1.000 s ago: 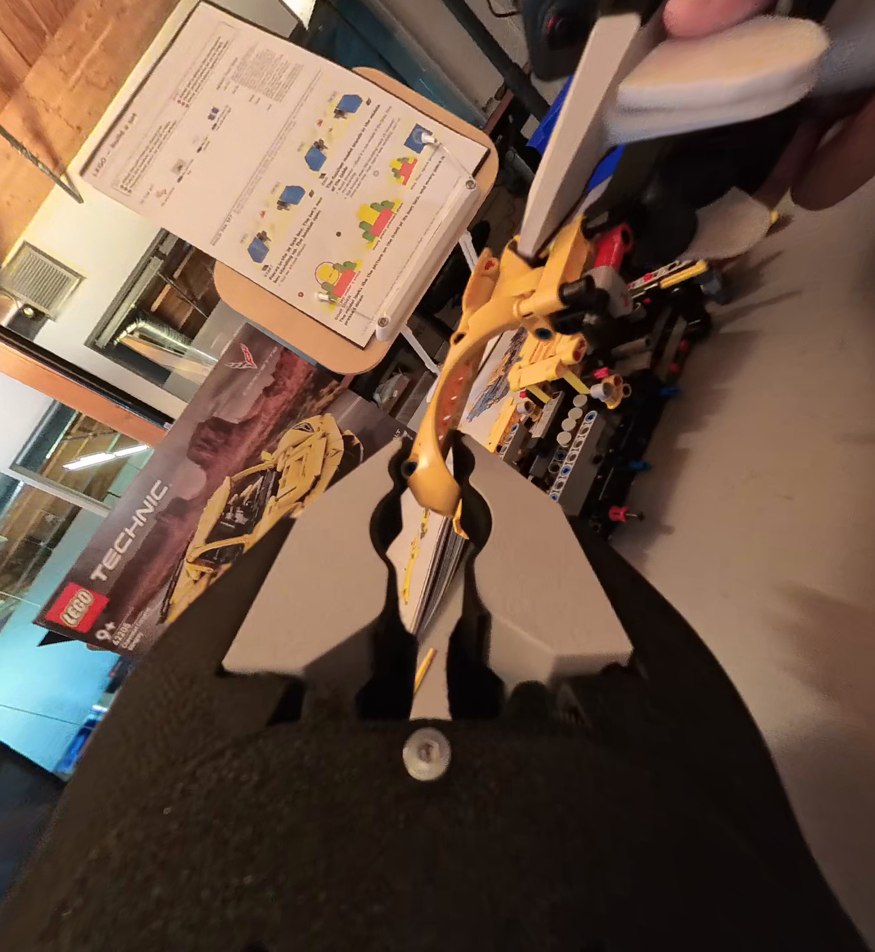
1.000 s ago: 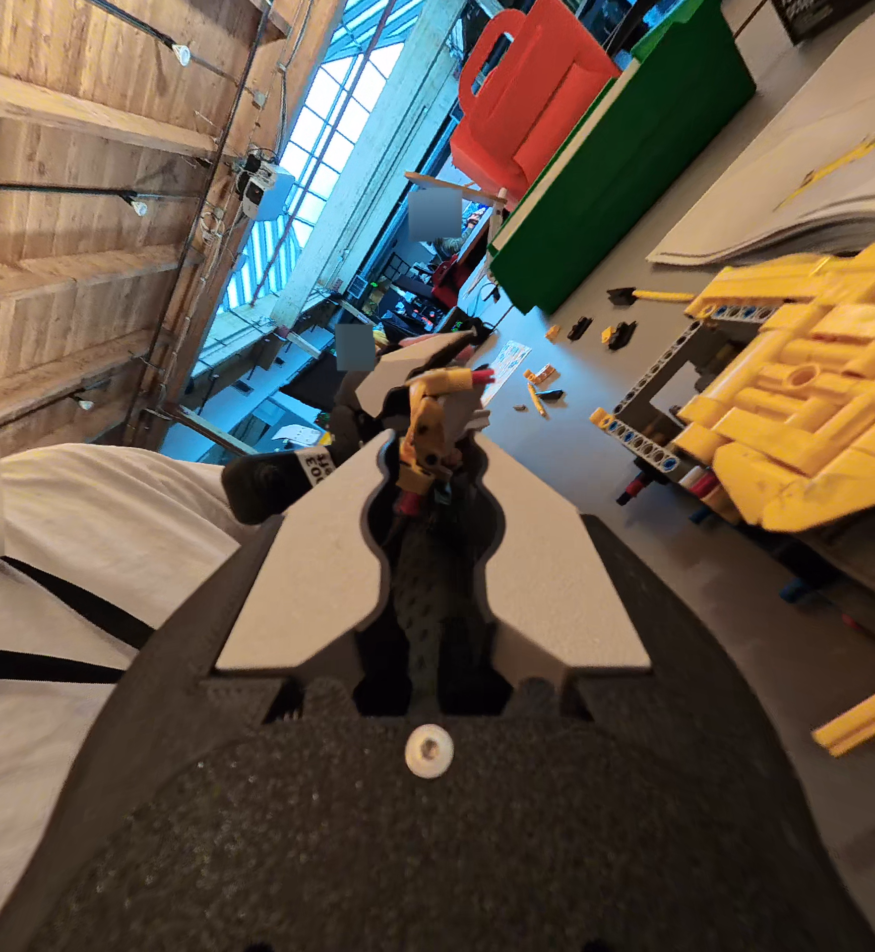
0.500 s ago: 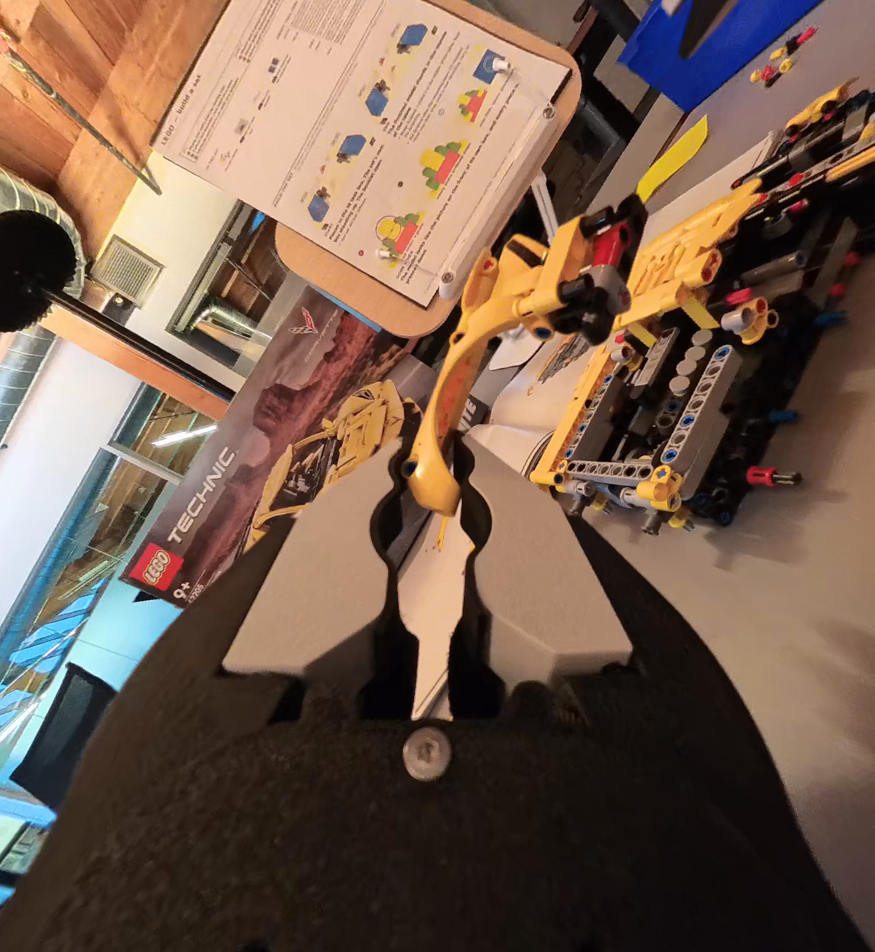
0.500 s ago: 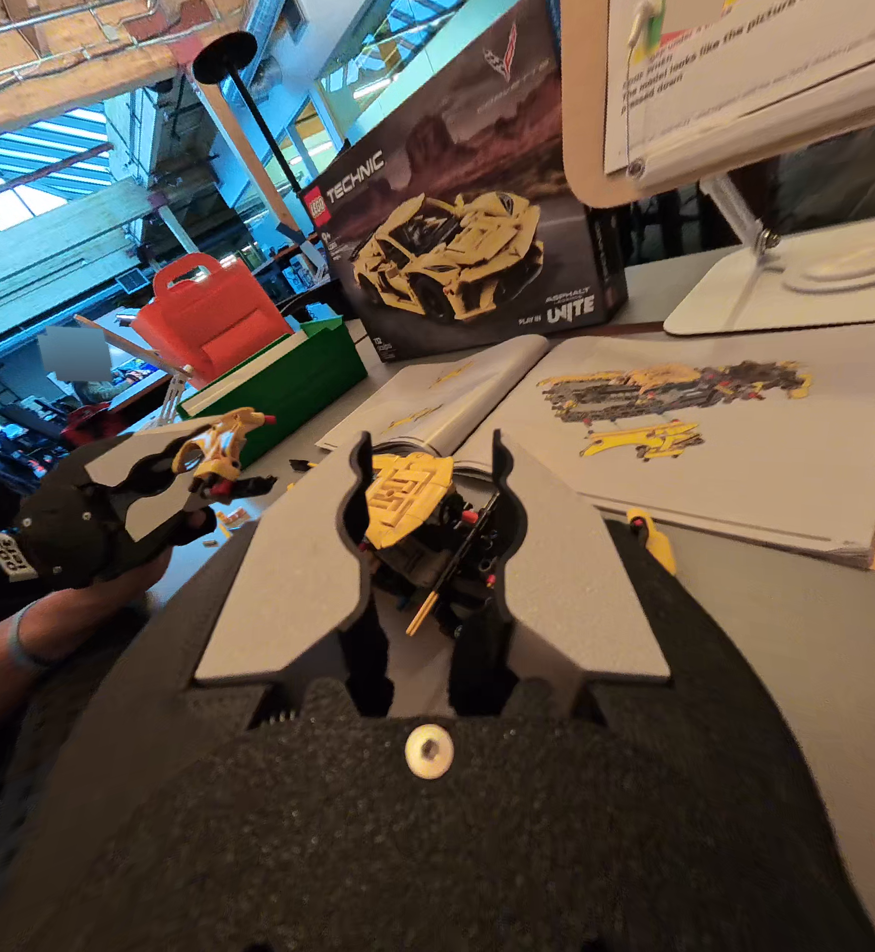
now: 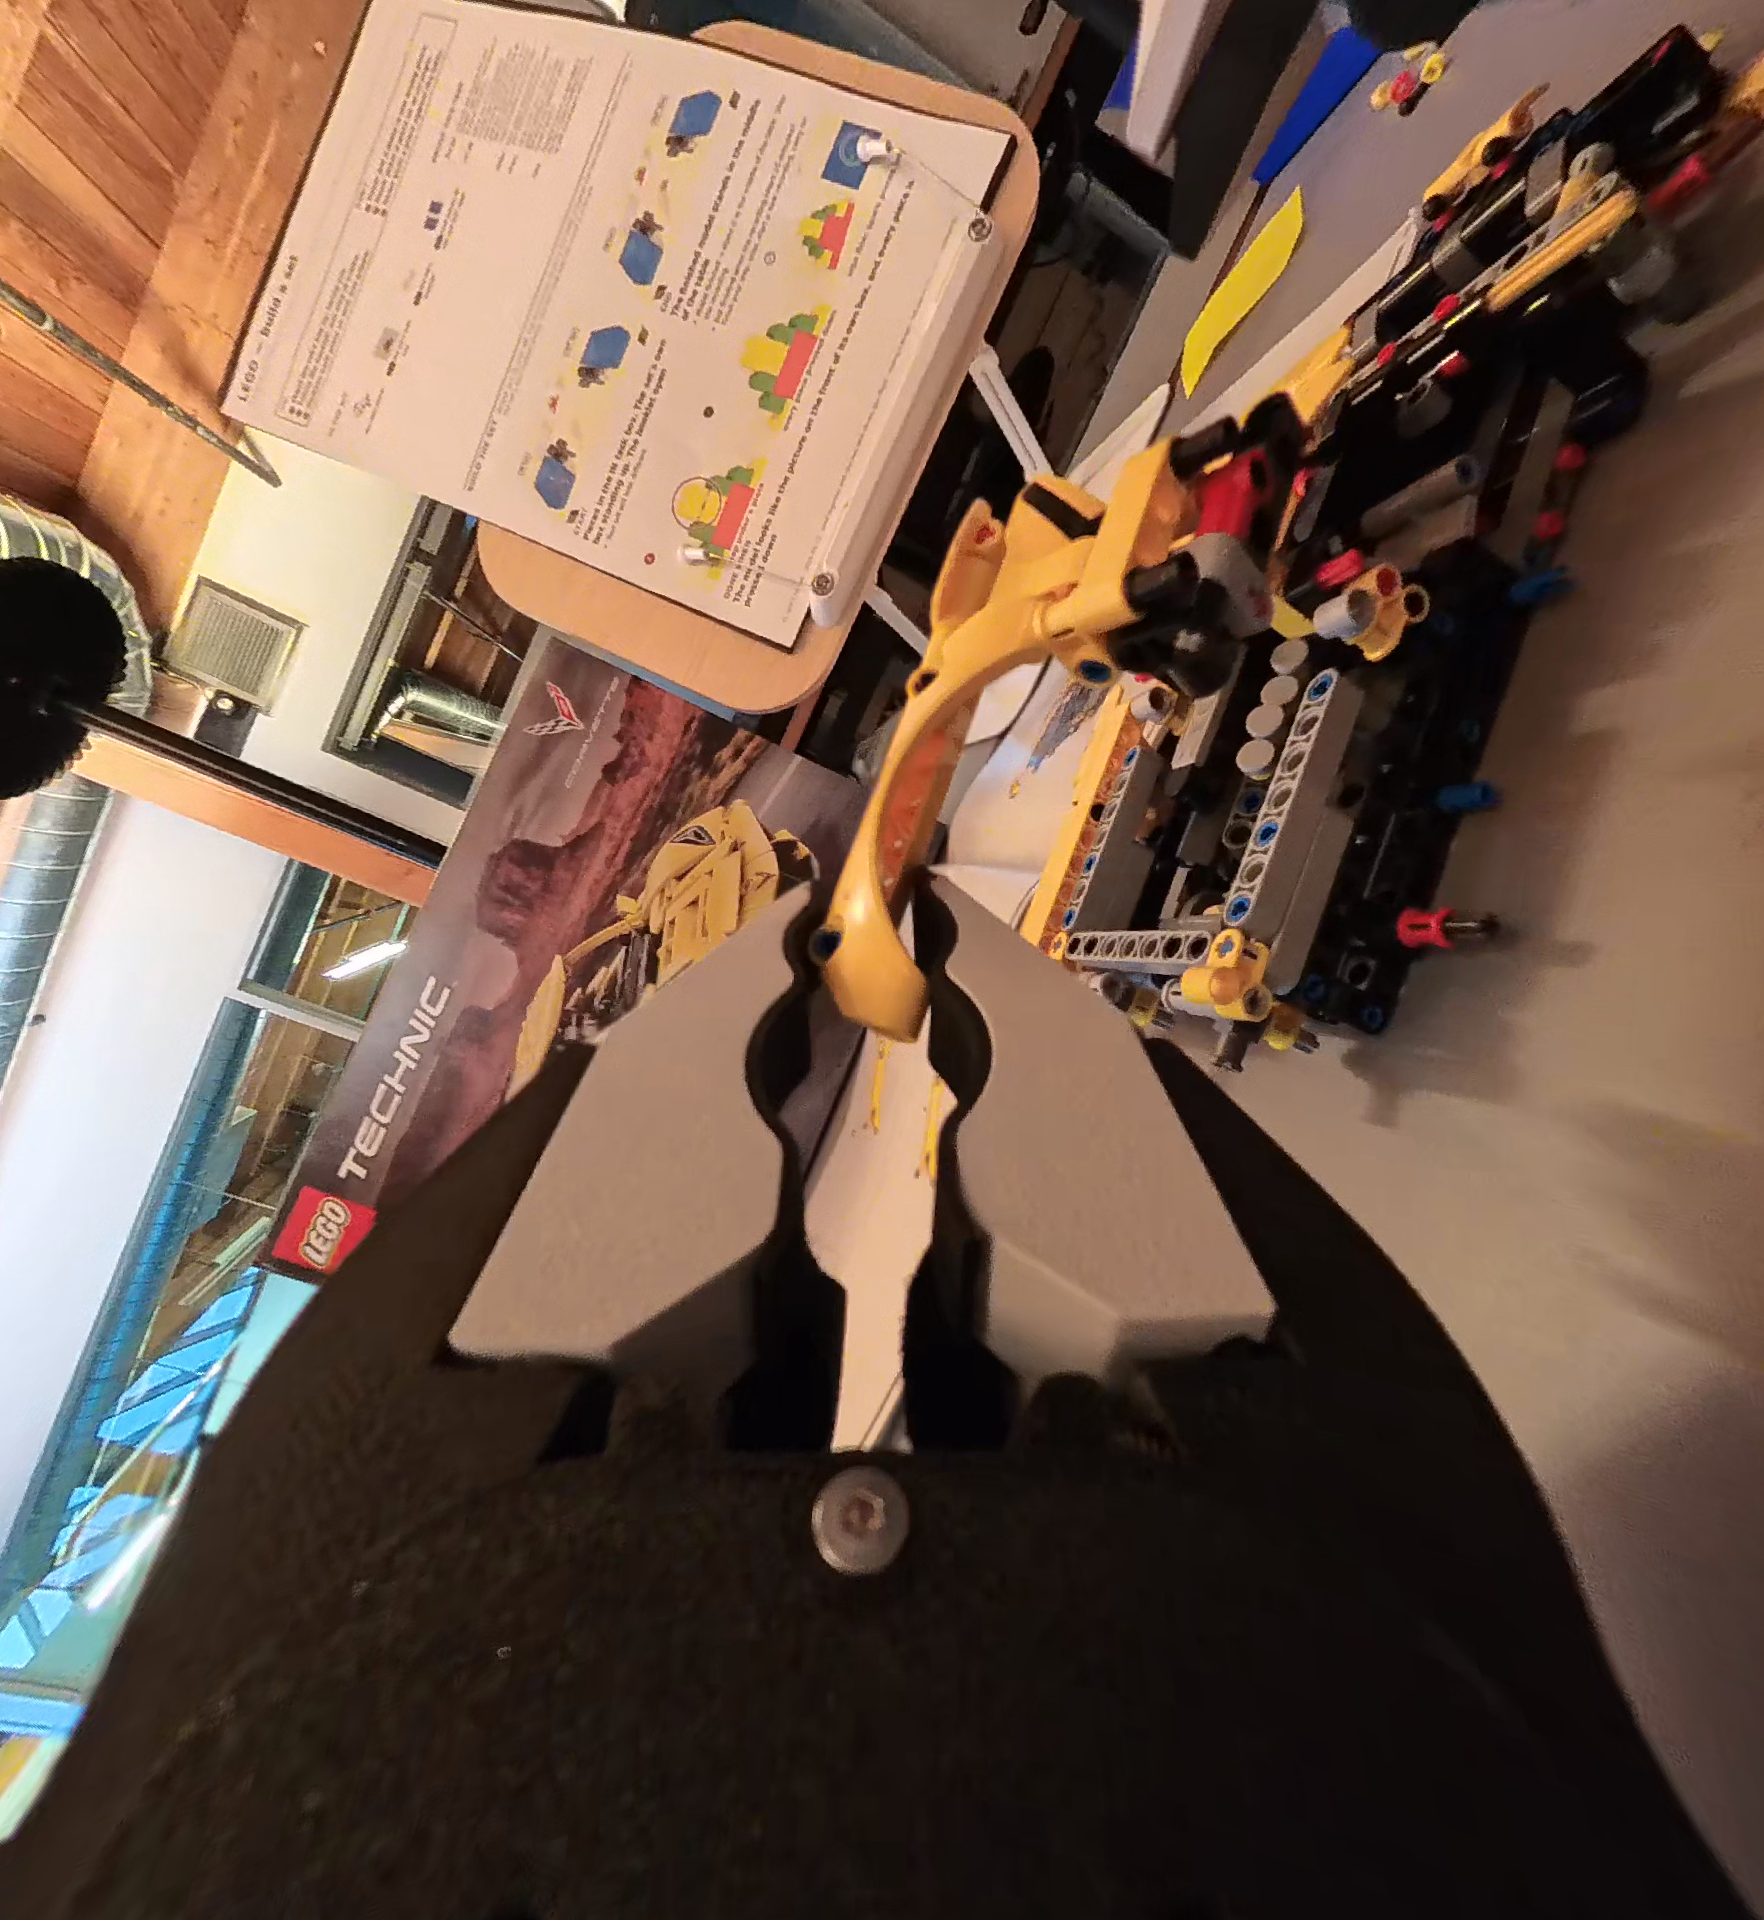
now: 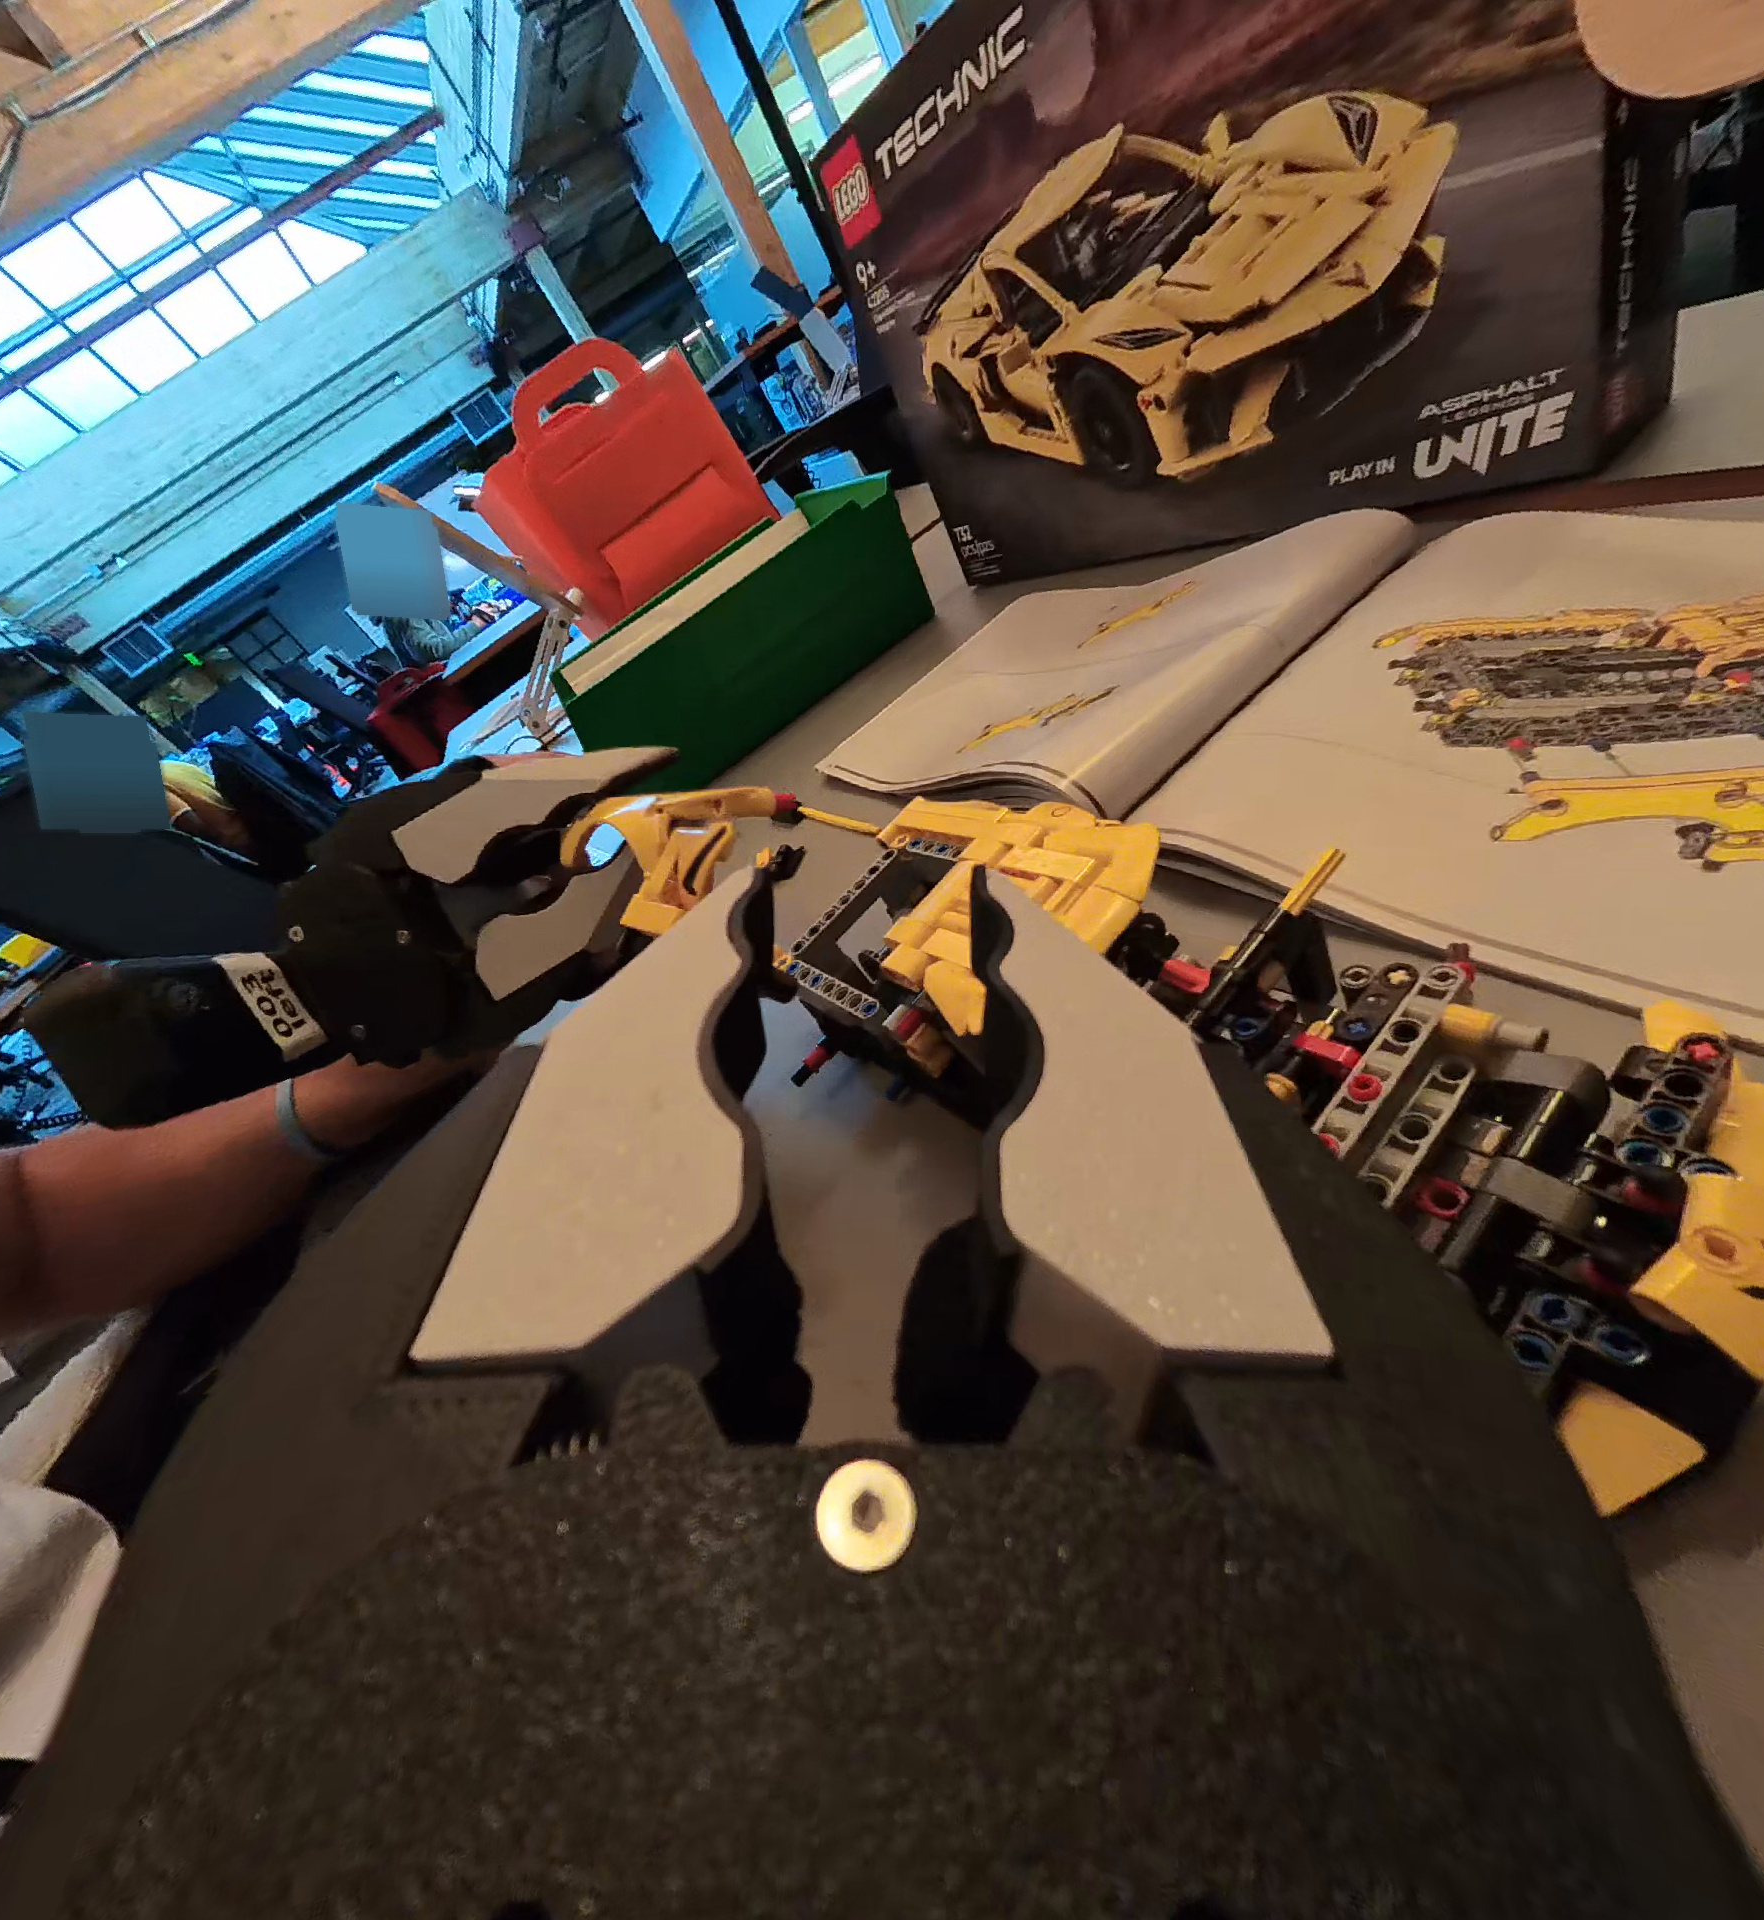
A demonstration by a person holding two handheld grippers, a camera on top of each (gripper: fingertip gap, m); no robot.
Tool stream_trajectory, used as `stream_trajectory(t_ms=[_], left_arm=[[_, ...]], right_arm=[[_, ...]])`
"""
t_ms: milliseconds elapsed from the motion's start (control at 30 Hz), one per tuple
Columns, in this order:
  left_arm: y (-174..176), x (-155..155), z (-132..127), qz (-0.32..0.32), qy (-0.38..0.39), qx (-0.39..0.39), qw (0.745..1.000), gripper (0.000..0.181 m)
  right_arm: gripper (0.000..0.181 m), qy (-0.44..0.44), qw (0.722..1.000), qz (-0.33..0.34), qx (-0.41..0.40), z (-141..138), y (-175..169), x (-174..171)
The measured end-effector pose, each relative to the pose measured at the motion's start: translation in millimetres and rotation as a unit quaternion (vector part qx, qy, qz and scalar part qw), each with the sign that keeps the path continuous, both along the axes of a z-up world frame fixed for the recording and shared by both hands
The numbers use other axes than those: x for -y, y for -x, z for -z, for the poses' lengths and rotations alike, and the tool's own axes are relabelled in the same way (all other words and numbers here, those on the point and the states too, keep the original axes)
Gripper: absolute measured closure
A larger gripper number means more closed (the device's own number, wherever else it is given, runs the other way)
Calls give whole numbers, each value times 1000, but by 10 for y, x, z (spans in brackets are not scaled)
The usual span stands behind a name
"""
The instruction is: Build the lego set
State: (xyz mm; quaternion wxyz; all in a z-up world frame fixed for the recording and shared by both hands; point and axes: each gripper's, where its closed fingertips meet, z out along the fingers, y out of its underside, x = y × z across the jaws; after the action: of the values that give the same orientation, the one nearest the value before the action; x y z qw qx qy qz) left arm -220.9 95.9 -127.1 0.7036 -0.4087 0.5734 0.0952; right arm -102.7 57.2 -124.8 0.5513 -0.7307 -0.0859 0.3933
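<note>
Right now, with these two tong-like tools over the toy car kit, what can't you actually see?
- Left wrist view: the far end of the half-built yellow and black car frame is blurred.
- Left wrist view: the curved yellow arch piece has its tip hidden between the left gripper fingers.
- Right wrist view: the open instruction booklet is cut off by the right edge.

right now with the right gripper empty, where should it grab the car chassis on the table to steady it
Probably the grey studless beams in the middle of the chassis, coming down from above with a finger on each long side. They are straight and parallel, with bare table on the near side. The yellow nose is sloped and may slip. The right hand-held gripper is open and empty.
</note>
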Motion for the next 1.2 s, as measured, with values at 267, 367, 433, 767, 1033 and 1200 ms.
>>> stream_trajectory(t_ms=[267,367,433,767,1033,1200], left_arm=[[35,-56,69,4,68,13,998,166],[37,-50,65,5,67,13,998,166],[38,-49,62,5,66,14,998,166],[-119,162,-97,32,20,35,999,166],[-153,236,-116,48,24,42,998,166],[-196,293,-87,60,25,36,997,166]], right_arm=[[145,8,1000,4,-18,1,-49,-1],[146,8,1000,-2,-19,-1,-23,9],[146,9,1000,-9,-17,6,8,17],[134,24,971,-208,-114,-207,677,331],[144,59,964,-217,-140,-133,640,334],[143,75,963,-232,-111,-29,746,355]])
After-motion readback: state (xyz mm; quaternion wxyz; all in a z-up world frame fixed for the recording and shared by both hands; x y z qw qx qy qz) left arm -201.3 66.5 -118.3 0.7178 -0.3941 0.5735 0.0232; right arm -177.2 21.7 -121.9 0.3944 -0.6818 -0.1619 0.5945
